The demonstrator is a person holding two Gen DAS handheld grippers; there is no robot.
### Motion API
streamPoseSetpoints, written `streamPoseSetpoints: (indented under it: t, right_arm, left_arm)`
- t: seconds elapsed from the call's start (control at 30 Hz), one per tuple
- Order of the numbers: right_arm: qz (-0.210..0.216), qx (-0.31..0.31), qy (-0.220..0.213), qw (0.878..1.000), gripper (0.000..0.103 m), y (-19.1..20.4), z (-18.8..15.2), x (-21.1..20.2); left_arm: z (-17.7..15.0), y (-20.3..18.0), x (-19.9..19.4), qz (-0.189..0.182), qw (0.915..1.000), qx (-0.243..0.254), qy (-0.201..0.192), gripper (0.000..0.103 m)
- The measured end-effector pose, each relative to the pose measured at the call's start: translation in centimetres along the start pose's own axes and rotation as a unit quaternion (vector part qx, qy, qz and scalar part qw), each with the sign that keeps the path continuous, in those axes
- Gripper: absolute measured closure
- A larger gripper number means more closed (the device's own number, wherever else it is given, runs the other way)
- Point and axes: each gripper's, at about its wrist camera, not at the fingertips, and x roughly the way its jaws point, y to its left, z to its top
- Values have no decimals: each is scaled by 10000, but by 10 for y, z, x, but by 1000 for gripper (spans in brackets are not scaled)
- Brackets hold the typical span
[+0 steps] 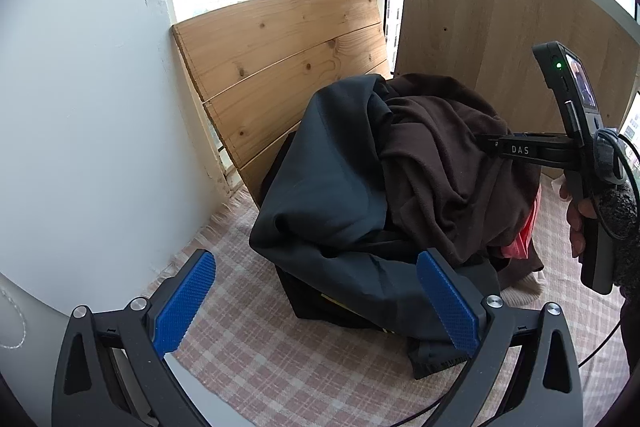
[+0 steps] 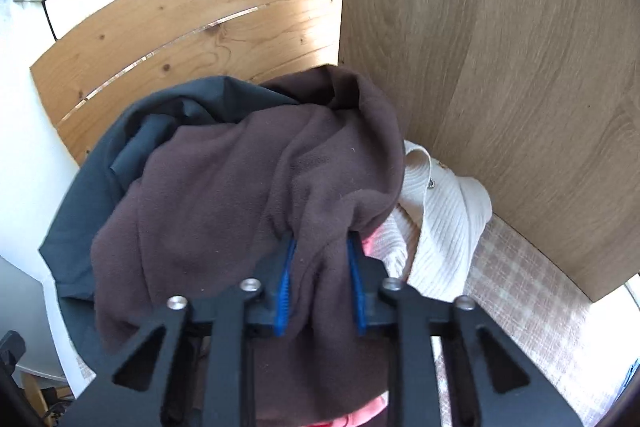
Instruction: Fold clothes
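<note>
Pinching brown fleece (image 2: 248,195), right hand-held gripper (image 2: 322,287), left hand-held gripper (image 1: 316,303) released, cream knit (image 2: 440,227) beside

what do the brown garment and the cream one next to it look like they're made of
Brown garment: probably fleece, with a matte, slightly fuzzy nap and soft rounded folds. Cream garment: a ribbed knit, likely a sweater, with fine parallel ribs.

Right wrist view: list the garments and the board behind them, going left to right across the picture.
Dark teal garment → brown fleece, pinched in the right gripper → cream ribbed knit → light oak-grain board.
</note>
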Motion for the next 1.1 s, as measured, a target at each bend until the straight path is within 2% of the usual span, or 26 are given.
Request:
streamPoseSetpoints:
  t: [0.13,0.27,0.37,0.53,0.6,0.8,0.83,0.87,0.93,1.0,1.03,1.1]
  right_arm:
    - [340,292,-502,9977,87,-2,24,-38]
    - [87,-350,-1054,9938,88,23,77,-89]
    - [91,-629,-1471,9871,88,42,115,-132]
    - [26,-780,-2292,9703,88,66,173,-206]
    - [47,-844,-2471,9653,88,77,193,-232]
    - [28,-1034,-3156,9432,89,104,229,-305]
    - [109,-995,-3199,9421,92,107,234,-313]
    - [181,-945,-3365,9368,103,111,238,-328]
    - [370,-848,-3639,9268,103,116,241,-359]
    - [629,-759,-3775,9207,103,118,239,-392]
    - [775,-844,-3478,9305,103,118,237,-394]
    - [700,-1067,-2633,9562,103,114,216,-363]
  left_arm:
    - [1,3,1,-43,9999,-86,40,2]
    - [3,9,-4,-27,9999,-165,-16,2]
    - [2,13,-9,14,9998,-197,-87,2]
    - [1,20,-17,16,9996,-258,-122,2]
    - [0,21,-20,13,9996,-267,-134,2]
    - [2,23,-30,-39,9994,-250,-217,2]
    - [3,23,-31,-59,9994,-253,-230,2]
    - [3,24,-34,-75,9993,-260,-244,2]
    - [4,25,-41,-103,9991,-266,-303,2]
    - [1,29,-47,-99,9989,-263,-376,1]
    - [-1,31,-49,-76,9988,-264,-393,1]
    - [-6,36,-52,-29,9987,-267,-427,1]
